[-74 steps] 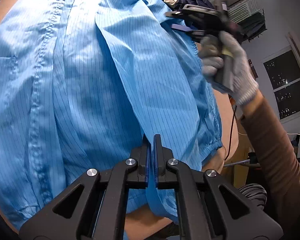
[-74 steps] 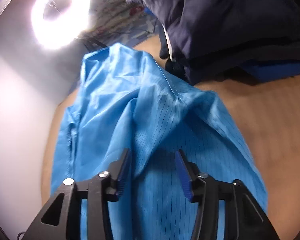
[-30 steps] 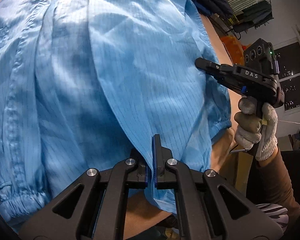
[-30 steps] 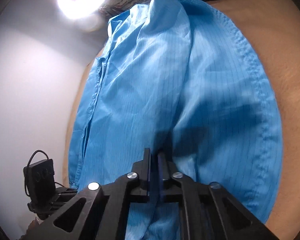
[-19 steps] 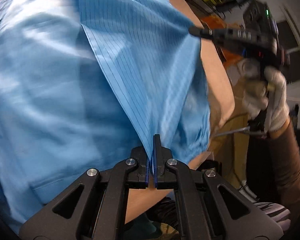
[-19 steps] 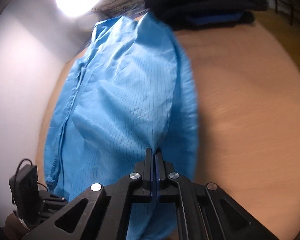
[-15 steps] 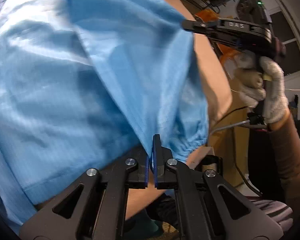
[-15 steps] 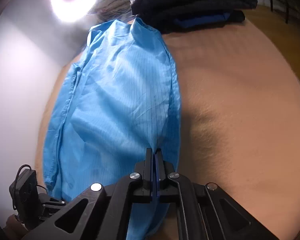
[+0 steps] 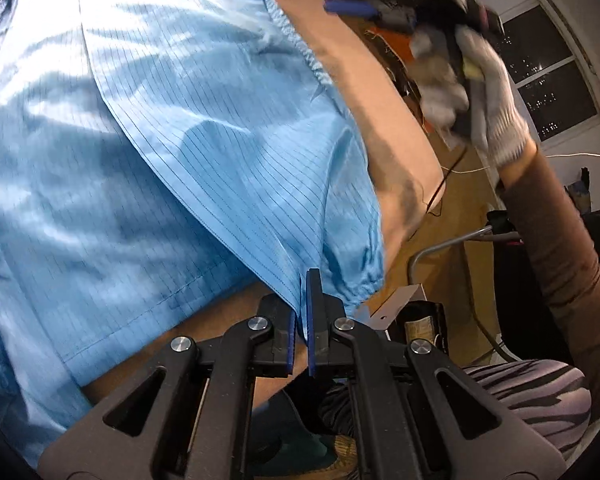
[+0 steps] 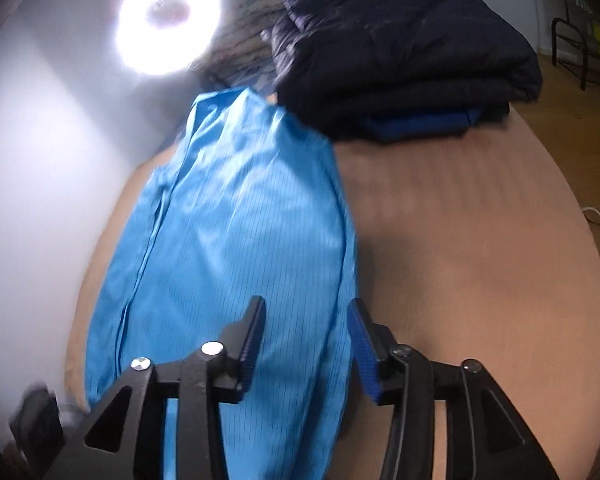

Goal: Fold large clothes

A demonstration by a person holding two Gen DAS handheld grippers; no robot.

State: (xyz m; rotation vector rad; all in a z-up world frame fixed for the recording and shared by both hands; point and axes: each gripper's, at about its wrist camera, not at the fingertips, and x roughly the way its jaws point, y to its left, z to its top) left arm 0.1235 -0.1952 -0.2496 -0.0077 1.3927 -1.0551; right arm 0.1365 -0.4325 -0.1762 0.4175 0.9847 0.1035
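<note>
A light-blue pinstriped garment [image 9: 188,128] lies lengthwise on the brown table [image 9: 384,120], one side folded over the middle. At the near hem, my left gripper [image 9: 301,280] is shut on a corner of the fold. In the right wrist view the garment [image 10: 236,240] stretches away from me. My right gripper [image 10: 306,308] hovers above its right edge, jaws opening; the cloth lies below them and the pads press on nothing. In the left wrist view, that gripper [image 9: 348,6] is a blur at the top right, held by a gloved hand [image 9: 496,92].
A stack of folded dark jackets [image 10: 400,60] over a blue garment occupies the table's far end. A ring light [image 10: 168,20] glares at the white wall. Bare table top [image 10: 480,240] spreads right of the garment. A striped seat cushion [image 9: 520,392] and a metal tube [image 9: 448,244] are beside the near edge.
My right gripper carried the garment's side over the middle, let it go, opened and lifted away. My left gripper stays shut on the hem corner and has shifted with it.
</note>
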